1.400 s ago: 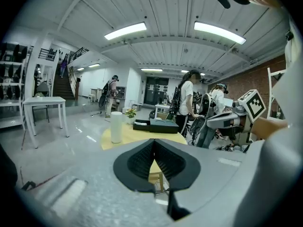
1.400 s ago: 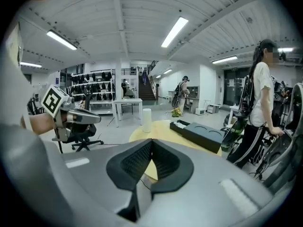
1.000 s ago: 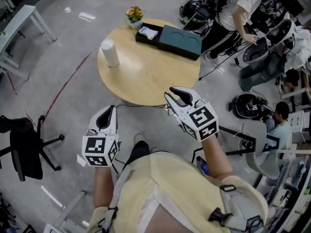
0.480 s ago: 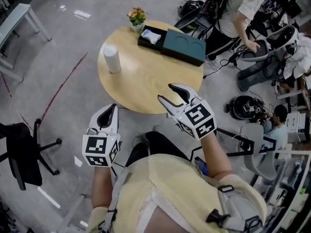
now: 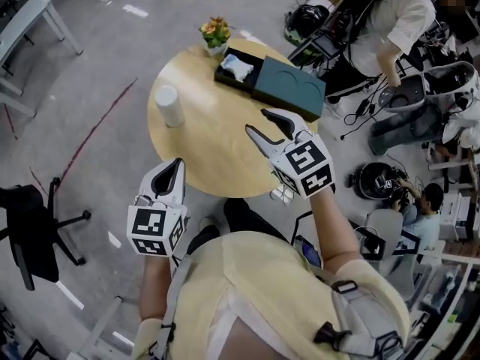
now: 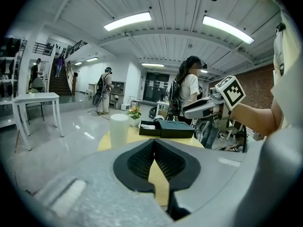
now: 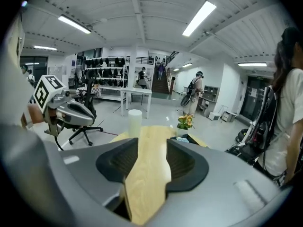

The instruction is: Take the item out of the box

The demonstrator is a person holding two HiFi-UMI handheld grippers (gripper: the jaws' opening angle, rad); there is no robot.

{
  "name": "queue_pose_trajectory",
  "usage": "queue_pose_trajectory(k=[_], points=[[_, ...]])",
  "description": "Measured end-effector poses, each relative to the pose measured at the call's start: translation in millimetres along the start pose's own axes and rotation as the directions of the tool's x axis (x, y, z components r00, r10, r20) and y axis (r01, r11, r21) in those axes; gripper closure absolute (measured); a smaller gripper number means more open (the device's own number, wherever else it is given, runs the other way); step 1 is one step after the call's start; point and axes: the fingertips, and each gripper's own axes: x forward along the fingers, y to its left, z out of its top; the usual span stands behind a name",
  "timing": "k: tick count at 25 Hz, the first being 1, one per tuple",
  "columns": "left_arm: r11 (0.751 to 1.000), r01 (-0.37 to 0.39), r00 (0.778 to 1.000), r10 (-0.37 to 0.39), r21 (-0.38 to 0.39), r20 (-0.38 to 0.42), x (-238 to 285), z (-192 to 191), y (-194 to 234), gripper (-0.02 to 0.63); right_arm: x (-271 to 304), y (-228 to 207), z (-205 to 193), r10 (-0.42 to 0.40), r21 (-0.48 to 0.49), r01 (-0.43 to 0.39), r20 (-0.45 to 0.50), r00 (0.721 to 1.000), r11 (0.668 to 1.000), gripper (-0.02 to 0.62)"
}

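Note:
A dark green box lies at the far side of the round wooden table, its lid slid to the right. A white item rests in the uncovered left part. My right gripper hangs over the table's near right edge, short of the box and open. Its jaws have just spread wide and then drawn in slightly, with nothing between them. My left gripper hovers off the table's near left edge, jaws shut and empty. The left gripper view shows the box ahead.
On the table's left stands a white cylinder, and a small flower pot sits behind the box. A person stands at the far right among cables and gear. A black office chair is on the floor at left.
Both grippers have moved forward toward the table, and the right one now reaches over its edge. The right jaws stand wider apart than a second ago.

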Motion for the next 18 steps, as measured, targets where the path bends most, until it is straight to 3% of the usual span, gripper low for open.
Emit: queue_pose_trajectory(k=[18], points=[[1.000, -0.021, 0.999, 0.021, -0.008, -0.033, 120, 35, -14, 0.600, 101, -103, -1, 0.184, -0.110, -0.202, -0.154, 0.971, 0.973, 0.410]])
